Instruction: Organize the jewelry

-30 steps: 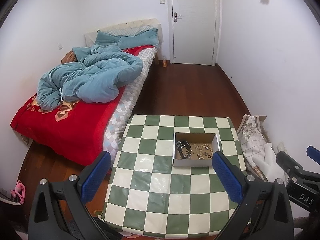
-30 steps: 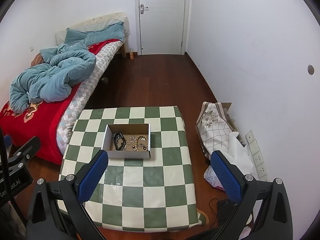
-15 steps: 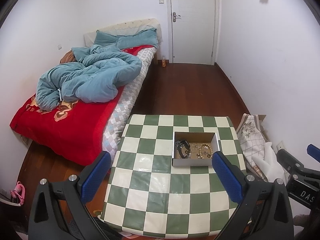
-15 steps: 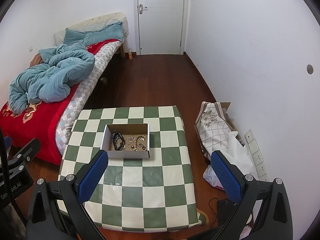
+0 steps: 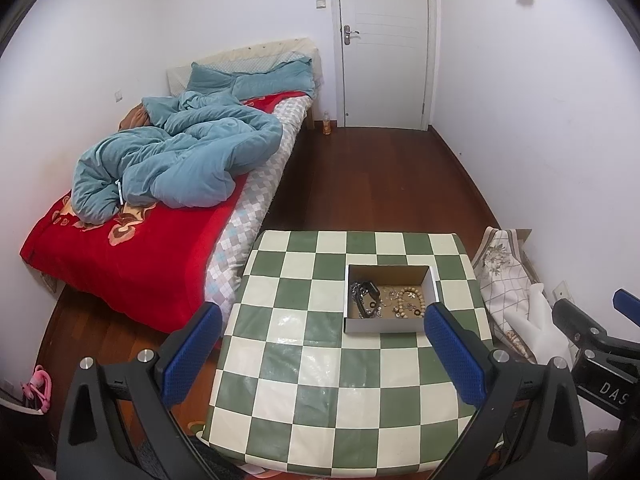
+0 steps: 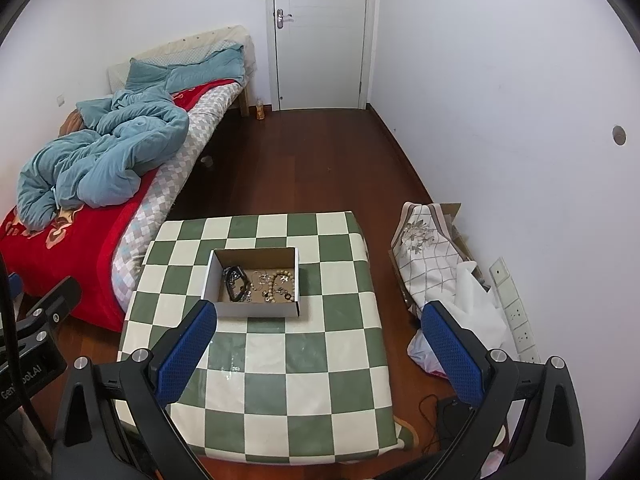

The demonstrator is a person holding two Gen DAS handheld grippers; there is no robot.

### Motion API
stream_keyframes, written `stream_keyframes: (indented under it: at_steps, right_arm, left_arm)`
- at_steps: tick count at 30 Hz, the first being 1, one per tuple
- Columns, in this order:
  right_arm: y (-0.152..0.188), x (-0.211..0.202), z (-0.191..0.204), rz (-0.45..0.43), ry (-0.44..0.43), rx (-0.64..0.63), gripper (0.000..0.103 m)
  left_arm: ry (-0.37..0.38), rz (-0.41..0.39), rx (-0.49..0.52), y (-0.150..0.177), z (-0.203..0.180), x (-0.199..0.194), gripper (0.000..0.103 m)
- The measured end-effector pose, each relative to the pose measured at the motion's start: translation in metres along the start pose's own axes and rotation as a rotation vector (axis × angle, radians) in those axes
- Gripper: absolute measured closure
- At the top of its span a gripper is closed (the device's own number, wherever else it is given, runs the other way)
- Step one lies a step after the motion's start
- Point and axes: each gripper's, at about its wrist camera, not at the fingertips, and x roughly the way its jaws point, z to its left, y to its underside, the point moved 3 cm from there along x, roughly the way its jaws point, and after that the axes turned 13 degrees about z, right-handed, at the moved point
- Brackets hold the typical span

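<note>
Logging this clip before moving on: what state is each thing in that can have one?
Left gripper: open, empty, above the table.
Right gripper: open, empty.
Cardboard box: open-topped, upright on the checkered table.
Jewelry: jumbled inside the box.
Door: shut.
Blue duvet: rumpled on the bed.

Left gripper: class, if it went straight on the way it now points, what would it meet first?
Probably the checkered table. The left gripper, open and empty, points down at the cloth just short of the cardboard box of jewelry. Depth is unclear, so the box's near wall is possible.
</note>
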Motion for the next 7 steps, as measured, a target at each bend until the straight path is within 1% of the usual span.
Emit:
stream_keyframes:
  at_steps: [7]
  right_arm:
    - [0.0011, 0.0005, 0.0004, 0.002, -0.001, 0.001, 0.0]
  left_arm:
    - [0.004, -0.006, 0.006, -0.0023, -0.0002, -0.0014, 0.0]
